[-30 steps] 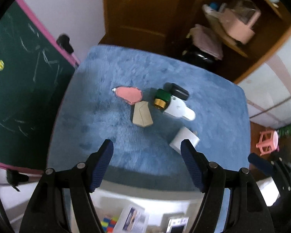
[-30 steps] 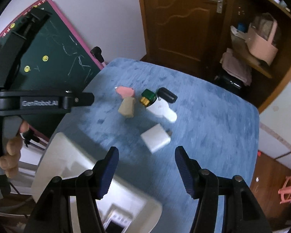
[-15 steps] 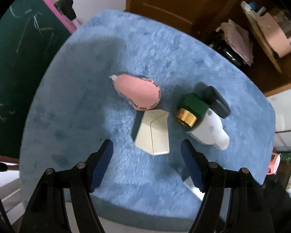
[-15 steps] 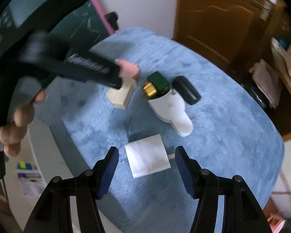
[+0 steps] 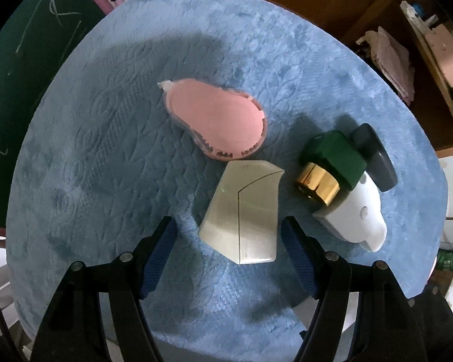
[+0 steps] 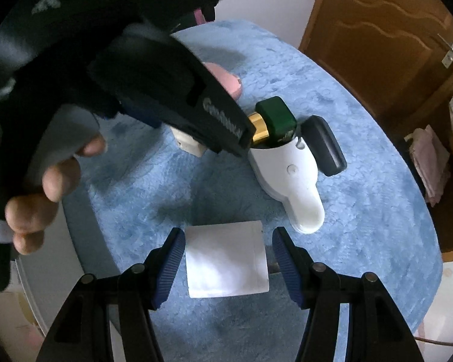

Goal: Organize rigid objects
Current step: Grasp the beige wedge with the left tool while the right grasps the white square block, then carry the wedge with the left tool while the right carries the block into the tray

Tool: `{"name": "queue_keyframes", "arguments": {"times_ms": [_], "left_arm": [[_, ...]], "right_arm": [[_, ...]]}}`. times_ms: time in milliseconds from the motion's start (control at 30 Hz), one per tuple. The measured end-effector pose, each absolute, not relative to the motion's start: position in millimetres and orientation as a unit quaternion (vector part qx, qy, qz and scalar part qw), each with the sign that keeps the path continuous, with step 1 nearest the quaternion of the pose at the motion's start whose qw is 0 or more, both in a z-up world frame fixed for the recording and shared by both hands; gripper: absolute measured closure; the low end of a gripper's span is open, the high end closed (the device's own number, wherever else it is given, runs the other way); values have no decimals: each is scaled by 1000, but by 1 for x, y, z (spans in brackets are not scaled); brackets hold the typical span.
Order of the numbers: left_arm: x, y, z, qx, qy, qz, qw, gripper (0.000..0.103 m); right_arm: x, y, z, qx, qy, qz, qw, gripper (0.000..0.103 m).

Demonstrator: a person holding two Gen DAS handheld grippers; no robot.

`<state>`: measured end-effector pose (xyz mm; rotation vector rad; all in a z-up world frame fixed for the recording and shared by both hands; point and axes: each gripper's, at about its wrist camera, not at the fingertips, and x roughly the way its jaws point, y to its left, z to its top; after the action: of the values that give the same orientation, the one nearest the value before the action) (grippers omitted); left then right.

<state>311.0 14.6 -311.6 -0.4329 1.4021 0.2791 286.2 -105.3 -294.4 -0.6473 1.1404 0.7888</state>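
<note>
Blue plush cloth with a stitched pattern covers the counter [image 5: 99, 138], and both grippers hang low over it, pointing down.

Nearest in the right wrist view, the right gripper [image 6: 228, 264] stands with its blue-padded fingers apart on either side of a flat white square packet [image 6: 226, 259]; a slim gap shows at each side, so the pads are not pressing it. In the left wrist view, the left gripper [image 5: 228, 252] is likewise spread, its fingers flanking the near end of a cream wedge-shaped plastic case [image 5: 244, 211] without touching it.

Beyond, to the right of the case, lies a white plastic bottle-like piece [image 5: 359, 211] with a gold collar and dark green square cap [image 5: 335, 154]; a dark grey rounded oblong case [image 5: 377, 160] touches its far side. Just past the cream case rests a pink pear-shaped holder [image 5: 217, 117]. A hand [image 6: 51, 181] grips the left tool's handle.

Farther off stand a green chalkboard [image 5: 30, 48] with a pink frame and a brown wooden door [image 6: 383, 30].
</note>
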Motion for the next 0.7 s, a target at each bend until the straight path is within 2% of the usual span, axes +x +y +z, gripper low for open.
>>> {"name": "queue_keyframes", "arguments": {"times_ms": [267,333,367,700], "left_arm": [[310,9,-314,-194,623,145,744,31],[310,6,-313,-184,619,156,747,51],[309,7,-311,-183,616,158,750,53],[285,27,-283,-236,598,119,757,53]], "right_arm": [[285,-101,-314,-315,527,352,707,43],[289,-102,-318,-311,528,347,710,46],[289,-102,-317,-306,527,347,713,46],[275,-136,-300,-228,538,329,742,47]]}}
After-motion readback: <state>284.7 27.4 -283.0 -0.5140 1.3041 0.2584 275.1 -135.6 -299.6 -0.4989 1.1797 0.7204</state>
